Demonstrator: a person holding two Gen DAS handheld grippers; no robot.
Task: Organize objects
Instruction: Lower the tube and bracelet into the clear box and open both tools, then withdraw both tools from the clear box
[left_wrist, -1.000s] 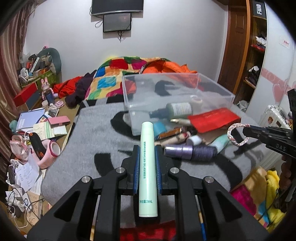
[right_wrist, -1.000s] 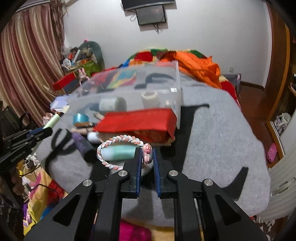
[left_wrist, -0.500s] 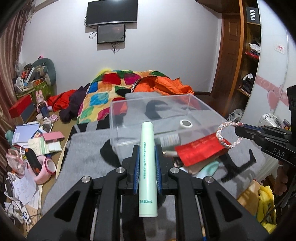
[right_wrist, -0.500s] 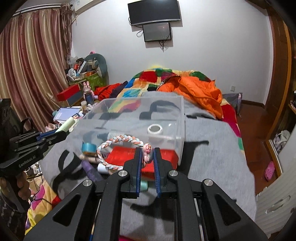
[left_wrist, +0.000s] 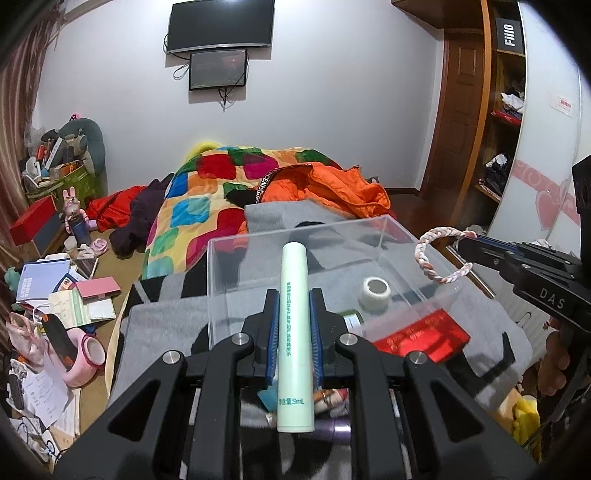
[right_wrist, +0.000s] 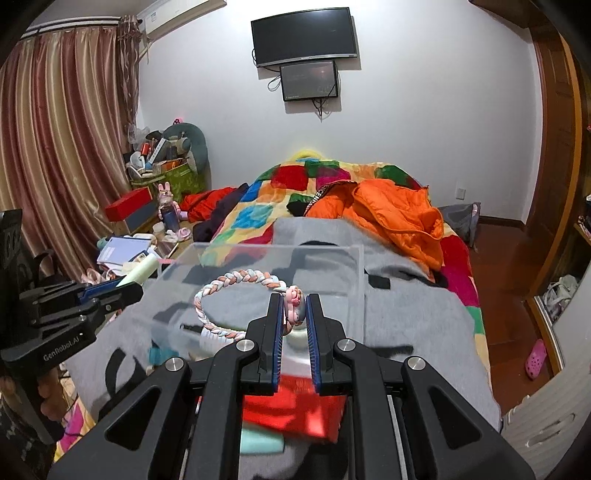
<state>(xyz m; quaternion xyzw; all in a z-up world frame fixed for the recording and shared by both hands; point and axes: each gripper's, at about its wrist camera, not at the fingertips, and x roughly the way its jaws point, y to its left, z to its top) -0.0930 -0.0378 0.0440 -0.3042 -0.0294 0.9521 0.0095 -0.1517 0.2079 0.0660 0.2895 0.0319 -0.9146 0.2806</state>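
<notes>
My left gripper (left_wrist: 293, 295) is shut on a pale green tube (left_wrist: 294, 325) that points forward over the near wall of a clear plastic box (left_wrist: 258, 266). My right gripper (right_wrist: 294, 299) is shut on the pink knot of a braided pink and white bracelet (right_wrist: 236, 277), which loops out to the left above the clear plastic box (right_wrist: 332, 254). Each gripper shows in the other view: the right gripper (left_wrist: 463, 242) with the bracelet (left_wrist: 439, 254) at the right, the left gripper (right_wrist: 127, 286) with the tube (right_wrist: 138, 273) at the left. Inside the box lie a white tape roll (left_wrist: 374, 293) and a bottle.
The box stands on a grey blanket (right_wrist: 417, 314) over a bed, with a red packet (left_wrist: 421, 339) and other small toiletries in front of it. An orange jacket (right_wrist: 391, 218) and a patchwork quilt lie behind. Books, boxes and a pink cup (left_wrist: 86, 354) clutter the floor at left.
Both grippers rose and came nearer the box, each keeping its grip. The view now looks down over the box's rim, and the loose items in front of it have slid under the grippers.
</notes>
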